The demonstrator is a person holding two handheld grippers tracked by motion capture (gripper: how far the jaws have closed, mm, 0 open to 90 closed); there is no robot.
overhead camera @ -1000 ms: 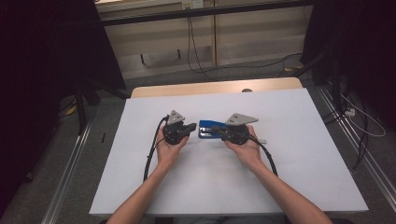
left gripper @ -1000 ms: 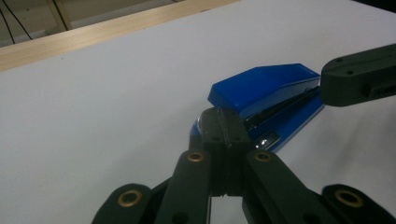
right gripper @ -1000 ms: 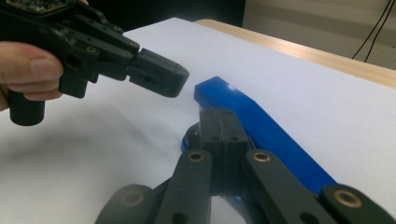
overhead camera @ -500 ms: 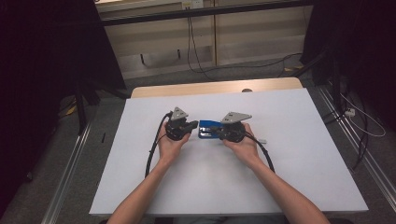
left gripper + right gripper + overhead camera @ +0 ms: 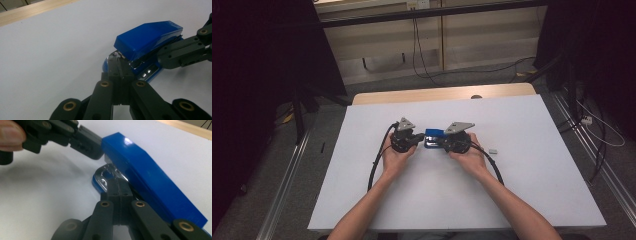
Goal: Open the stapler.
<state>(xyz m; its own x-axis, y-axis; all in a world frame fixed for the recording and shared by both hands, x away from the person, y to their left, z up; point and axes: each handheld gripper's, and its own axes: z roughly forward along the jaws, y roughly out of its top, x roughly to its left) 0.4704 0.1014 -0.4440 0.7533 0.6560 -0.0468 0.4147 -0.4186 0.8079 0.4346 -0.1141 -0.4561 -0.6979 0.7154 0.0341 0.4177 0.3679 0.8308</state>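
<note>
Blue plastic stapler with a shiny metal base (image 5: 433,138) lies near the middle of the white table (image 5: 532,190), between the two hand-held tongs. From the high view the left gripper (image 5: 416,138) comes at it from the left and the right gripper (image 5: 443,144) from the right, each held in one of the person's hands, whose bare forearms come in from the near edge. A black cable (image 5: 377,162) loops from the left tool back along the left forearm.

In the left gripper view its two black jaws are pressed flat together with nothing between them, and their joined tip (image 5: 118,67) sits against the metal front end of the stapler (image 5: 147,41), just under the raised blue lid. The other tool's linkage reaches in from the right edge and lies along the stapler's side.

In the right gripper view the right tool's jaws are likewise closed on each other, gripping nothing, their tip (image 5: 117,186) touching the chromed plate at the stapler's (image 5: 150,175) open end. The left tool's dark tip meets the top corner of the blue lid at upper left.

A small pale grey block (image 5: 493,150) lies on the table just right of the right hand, apart from the stapler
</note>
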